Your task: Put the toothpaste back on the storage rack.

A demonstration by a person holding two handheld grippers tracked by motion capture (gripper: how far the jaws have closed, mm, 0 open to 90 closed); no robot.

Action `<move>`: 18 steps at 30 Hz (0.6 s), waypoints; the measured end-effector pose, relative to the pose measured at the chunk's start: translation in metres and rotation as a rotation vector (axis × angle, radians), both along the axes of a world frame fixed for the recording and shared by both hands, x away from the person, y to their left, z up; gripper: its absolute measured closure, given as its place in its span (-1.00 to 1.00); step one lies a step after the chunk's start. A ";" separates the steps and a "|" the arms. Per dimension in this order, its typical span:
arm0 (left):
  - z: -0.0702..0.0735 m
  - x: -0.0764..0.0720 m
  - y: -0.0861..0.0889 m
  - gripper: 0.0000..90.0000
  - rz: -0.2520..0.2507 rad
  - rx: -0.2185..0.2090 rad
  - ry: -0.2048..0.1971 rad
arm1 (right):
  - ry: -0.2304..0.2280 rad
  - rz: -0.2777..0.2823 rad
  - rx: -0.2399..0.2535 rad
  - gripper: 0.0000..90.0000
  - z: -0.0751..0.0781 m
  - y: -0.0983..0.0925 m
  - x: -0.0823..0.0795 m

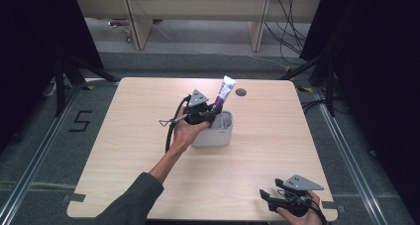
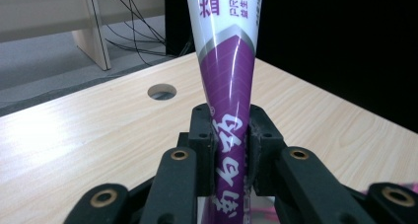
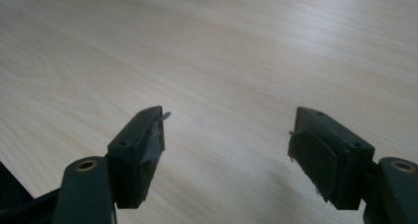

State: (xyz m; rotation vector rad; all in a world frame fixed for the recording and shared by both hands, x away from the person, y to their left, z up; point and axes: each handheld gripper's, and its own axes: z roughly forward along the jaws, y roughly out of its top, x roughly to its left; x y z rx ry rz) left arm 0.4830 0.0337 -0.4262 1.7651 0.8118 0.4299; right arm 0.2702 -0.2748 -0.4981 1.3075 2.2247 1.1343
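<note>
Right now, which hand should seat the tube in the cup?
Left. Its tongs already clamp the tube above the cup; the right tongs are open, at the table's near edge.

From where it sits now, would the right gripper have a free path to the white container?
Probably yes. The right gripper rests open at the near table edge with bare tabletop between it and the white container. The left gripper, shut on the toothpaste tube, crowds the container's far left side.

left gripper (image 1: 212, 115): black, grey plate, brass screws | sleeve (image 1: 131, 197): dark grey
</note>
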 end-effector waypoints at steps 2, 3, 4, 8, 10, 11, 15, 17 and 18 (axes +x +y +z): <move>-0.003 0.000 0.001 0.68 0.007 0.001 0.003 | -0.004 0.003 -0.003 -0.35 0.000 0.000 0.001; -0.004 0.000 0.002 0.68 0.010 -0.001 0.007 | -0.004 0.002 -0.003 -0.35 0.000 0.000 0.001; -0.006 0.000 0.002 0.68 0.010 -0.002 0.011 | 0.001 0.000 0.001 -0.35 0.000 0.000 0.000; -0.007 0.001 0.003 0.67 0.014 0.020 0.012 | 0.012 -0.001 0.002 -0.35 0.000 0.000 0.000; -0.008 0.001 0.003 0.67 0.010 0.021 0.016 | 0.001 0.000 -0.002 -0.35 0.000 0.000 0.001; -0.008 0.001 0.003 0.67 0.008 0.024 0.017 | 0.000 0.002 -0.004 -0.35 -0.001 0.000 0.001; -0.009 0.000 0.002 0.67 0.004 0.040 0.019 | -0.012 0.009 -0.012 -0.35 0.000 -0.001 0.001; -0.011 -0.001 0.002 0.67 0.006 0.038 0.027 | 0.003 0.006 -0.001 -0.35 0.000 0.000 0.000; -0.012 -0.001 0.002 0.67 0.005 0.037 0.029 | 0.012 0.005 0.001 -0.35 0.000 0.001 0.000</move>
